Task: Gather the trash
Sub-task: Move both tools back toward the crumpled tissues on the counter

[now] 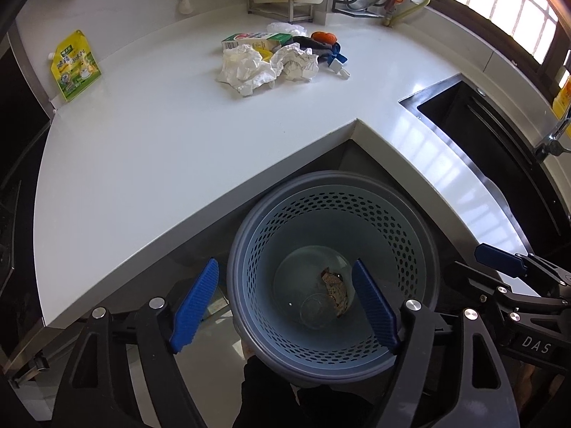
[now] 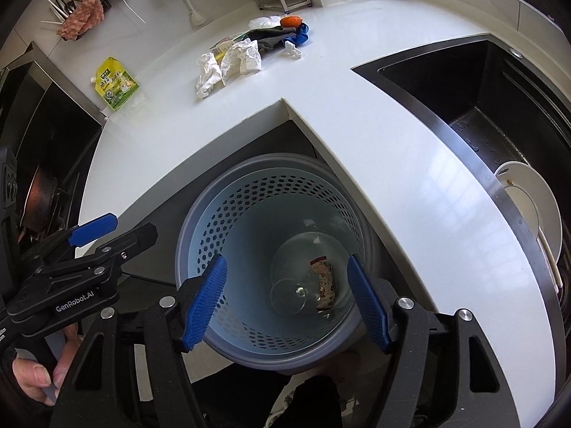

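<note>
Both hand-held grippers, left point(image 1: 285, 306) and right point(image 2: 285, 299), gape over the bin point(image 1: 249, 249).

My blue finger pads point(image 1: 196, 305) look like ribbed rubbery plastic, set on matt black arms with bright metal bolts. Below me the grey-blue bin point(image 1: 410, 246) is smooth perforated plastic, holding a clear plastic cup point(image 1: 316, 308) and a printed wrapper point(image 1: 335, 290). The white countertop point(image 1: 160, 135) is glossy, mirroring the window. On it lie crumpled white paper point(image 1: 246, 69), dark cloth point(image 1: 310, 48) and a shiny yellow pouch point(image 1: 75, 66). The sink point(image 2: 464, 78) is dark with a brushed metal rim
</note>
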Demonstrator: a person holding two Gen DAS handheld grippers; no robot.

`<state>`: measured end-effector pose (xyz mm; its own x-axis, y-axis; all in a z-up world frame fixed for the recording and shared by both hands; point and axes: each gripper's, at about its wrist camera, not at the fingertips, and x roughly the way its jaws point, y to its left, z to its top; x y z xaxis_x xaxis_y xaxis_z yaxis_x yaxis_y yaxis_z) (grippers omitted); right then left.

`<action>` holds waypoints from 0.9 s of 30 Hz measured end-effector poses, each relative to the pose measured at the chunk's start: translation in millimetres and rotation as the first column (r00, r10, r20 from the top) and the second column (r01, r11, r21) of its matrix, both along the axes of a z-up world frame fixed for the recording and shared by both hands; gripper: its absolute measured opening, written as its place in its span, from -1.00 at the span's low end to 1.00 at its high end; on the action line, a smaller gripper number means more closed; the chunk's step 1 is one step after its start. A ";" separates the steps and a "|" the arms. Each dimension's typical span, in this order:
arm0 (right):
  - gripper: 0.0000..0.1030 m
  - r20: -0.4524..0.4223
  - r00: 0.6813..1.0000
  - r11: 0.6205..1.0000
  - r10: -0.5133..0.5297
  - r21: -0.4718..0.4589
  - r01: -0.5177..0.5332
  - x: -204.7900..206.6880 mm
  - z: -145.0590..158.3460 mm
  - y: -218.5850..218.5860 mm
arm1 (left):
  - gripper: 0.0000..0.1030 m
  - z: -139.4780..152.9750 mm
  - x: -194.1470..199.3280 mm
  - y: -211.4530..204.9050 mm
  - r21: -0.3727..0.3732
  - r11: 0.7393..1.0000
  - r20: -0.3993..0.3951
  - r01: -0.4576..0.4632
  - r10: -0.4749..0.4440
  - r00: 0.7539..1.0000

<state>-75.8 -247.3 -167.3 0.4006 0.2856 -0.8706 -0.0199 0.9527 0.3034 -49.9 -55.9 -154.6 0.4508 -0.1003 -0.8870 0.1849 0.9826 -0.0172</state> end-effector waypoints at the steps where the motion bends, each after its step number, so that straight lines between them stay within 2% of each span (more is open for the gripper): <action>1: 0.31 0.003 1.000 1.000 0.001 0.000 -0.001 -0.1 1.4 -0.4 | 0.48 1.9 0.4 0.9 -0.002 1.000 0.004 -0.004 0.004 1.000; 12: 0.31 0.043 0.999 1.000 0.001 -0.006 0.000 12.4 18.9 -0.9 | 0.49 19.7 10.3 10.8 -0.020 0.999 0.040 -0.031 0.031 0.999; 27: 0.31 0.116 0.993 1.000 -0.020 -0.011 0.022 56.1 49.1 7.7 | 0.53 54.4 55.9 32.6 -0.030 0.999 0.126 -0.044 0.047 0.991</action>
